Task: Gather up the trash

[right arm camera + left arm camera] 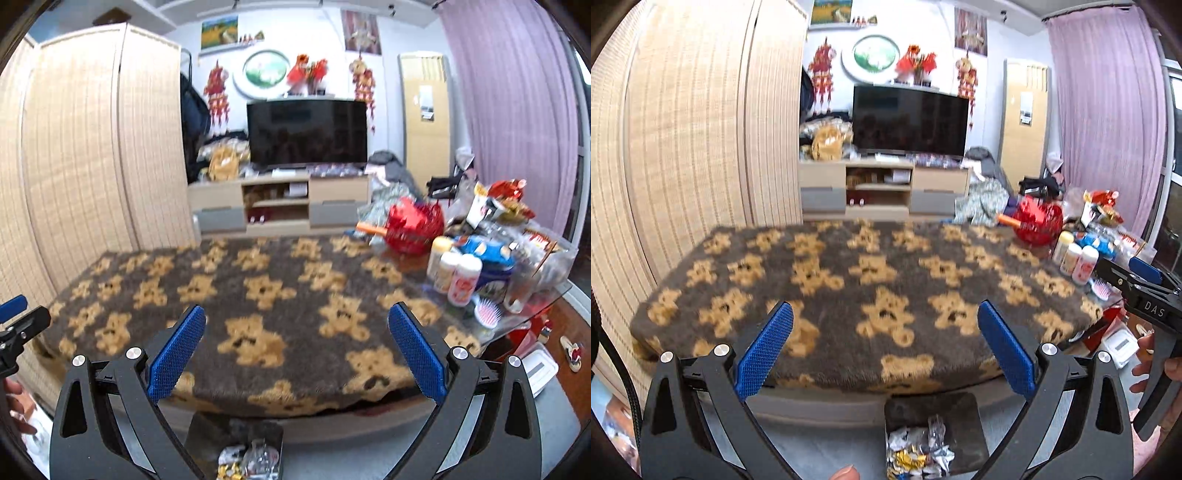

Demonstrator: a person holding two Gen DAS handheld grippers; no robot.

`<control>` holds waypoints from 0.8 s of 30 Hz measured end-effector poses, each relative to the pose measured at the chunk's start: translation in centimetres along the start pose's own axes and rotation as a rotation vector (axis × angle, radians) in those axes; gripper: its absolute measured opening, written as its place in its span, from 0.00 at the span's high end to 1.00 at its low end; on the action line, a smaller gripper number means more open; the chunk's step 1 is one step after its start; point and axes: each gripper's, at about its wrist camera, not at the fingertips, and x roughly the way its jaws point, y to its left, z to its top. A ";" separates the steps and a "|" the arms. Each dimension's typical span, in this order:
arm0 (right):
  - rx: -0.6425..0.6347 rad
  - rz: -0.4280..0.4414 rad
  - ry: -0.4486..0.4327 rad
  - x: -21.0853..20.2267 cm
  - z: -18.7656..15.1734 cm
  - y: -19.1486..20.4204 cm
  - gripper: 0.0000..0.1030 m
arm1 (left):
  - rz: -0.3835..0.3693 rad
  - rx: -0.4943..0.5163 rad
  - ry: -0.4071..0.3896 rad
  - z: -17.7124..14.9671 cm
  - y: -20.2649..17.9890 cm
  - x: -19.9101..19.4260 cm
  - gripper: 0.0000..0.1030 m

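Brown plush patterned with tan teddy bears covers the table (pixel 871 280), and both hand-held tools hang above its near edge with nothing between their blue pads: the left gripper (pixel 886 343) stands with jaws wide apart, as does the right gripper (pixel 297 345). Crumpled wrappers (pixel 918 456), silver, white and gold, lie in a dark bin (pixel 960 417) on the floor just in front of the table's near edge. Bottles (pixel 456 275), a red basket (pixel 415 225) and a pink hairbrush (pixel 487 312) crowd the table's bare right end, and a television (pixel 306 131) stands well beyond its far edge.
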 end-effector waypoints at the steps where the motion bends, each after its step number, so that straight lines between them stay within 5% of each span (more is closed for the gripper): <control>1: 0.003 -0.005 -0.014 -0.5 0.2 -0.1 0.03 | 0.005 0.002 -0.015 0.3 -0.1 -0.5 0.08; 8: 0.017 -0.007 -0.077 -3.4 1.1 -0.1 0.03 | 0.011 -0.009 -0.093 1.7 -0.5 -3.5 0.08; 24: 0.026 -0.001 -0.101 -4.6 1.5 0.2 0.03 | 0.027 0.000 -0.131 2.1 -1.0 -5.4 0.08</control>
